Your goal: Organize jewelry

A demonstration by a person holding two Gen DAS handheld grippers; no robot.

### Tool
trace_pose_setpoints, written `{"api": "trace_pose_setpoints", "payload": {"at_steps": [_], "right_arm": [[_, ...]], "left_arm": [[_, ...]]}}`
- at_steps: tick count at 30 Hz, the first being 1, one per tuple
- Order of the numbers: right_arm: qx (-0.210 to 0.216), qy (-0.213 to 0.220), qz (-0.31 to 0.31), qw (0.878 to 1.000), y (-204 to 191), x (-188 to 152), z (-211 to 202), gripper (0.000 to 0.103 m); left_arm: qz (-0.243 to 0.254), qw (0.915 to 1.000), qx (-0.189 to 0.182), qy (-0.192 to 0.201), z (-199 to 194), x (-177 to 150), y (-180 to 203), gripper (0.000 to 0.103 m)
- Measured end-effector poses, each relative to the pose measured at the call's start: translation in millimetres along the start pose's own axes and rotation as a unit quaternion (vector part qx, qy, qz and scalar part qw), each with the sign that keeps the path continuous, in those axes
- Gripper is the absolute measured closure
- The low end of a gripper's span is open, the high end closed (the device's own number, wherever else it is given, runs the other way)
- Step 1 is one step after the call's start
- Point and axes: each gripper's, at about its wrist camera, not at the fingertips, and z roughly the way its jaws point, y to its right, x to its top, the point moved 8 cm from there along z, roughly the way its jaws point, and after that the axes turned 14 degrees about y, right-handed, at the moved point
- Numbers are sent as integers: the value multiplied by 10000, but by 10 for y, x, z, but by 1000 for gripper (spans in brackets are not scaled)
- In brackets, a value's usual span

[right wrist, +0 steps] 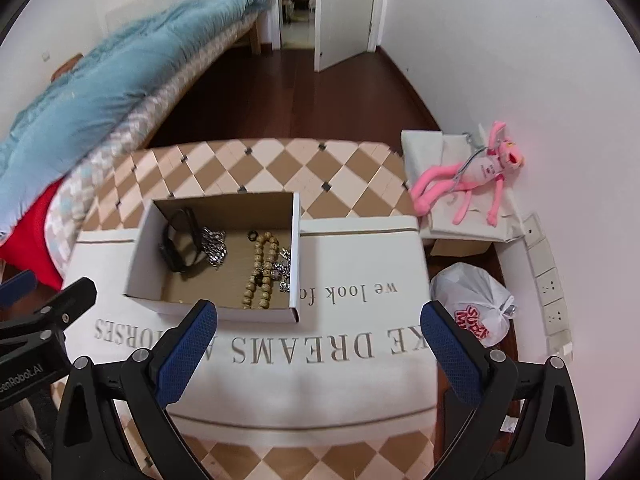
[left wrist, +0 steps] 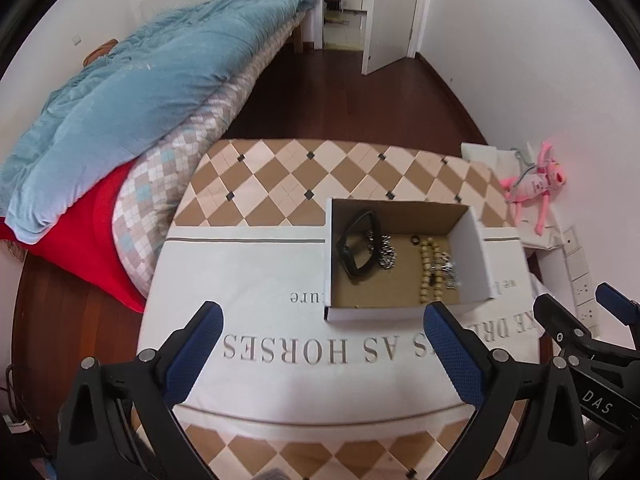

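Both grippers, left point(left wrist: 322, 320) and right point(right wrist: 320, 320), spread empty; cardboard box point(right wrist: 294, 240) holds wooden beads point(right wrist: 260, 272), silver chain point(right wrist: 214, 246), black band point(right wrist: 182, 240).

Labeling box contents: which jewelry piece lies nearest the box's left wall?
The black bangle: it sits beside the left wall of the cardboard box; silver chain and wooden beads lie farther right.

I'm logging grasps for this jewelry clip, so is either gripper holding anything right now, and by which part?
Nothing is held. The left gripper and right gripper are both open and empty, short of the cardboard box where the jewelry lies.
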Motion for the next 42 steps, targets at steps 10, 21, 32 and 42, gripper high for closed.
{"api": "trace_pose_setpoints", "payload": {"at_steps": [10, 21, 32, 42], "right_arm": [[-28, 686, 109, 9976, 89, 296, -1061, 0], [17, 1137, 190, 9933, 134, 460, -1901, 0], [24, 1297, 251, 9912, 158, 499, -2291, 0], [-32, 1078, 267, 9938, 202, 558, -2133, 0]], "left_arm": [[-24, 9986, -112, 519, -948, 251, 45, 1], [63, 9967, -179, 784, -1608, 364, 90, 1], [34, 9961, -201, 854, -1860, 391, 83, 1], [71, 9978, -94, 651, -1616, 443, 114, 1]]}}
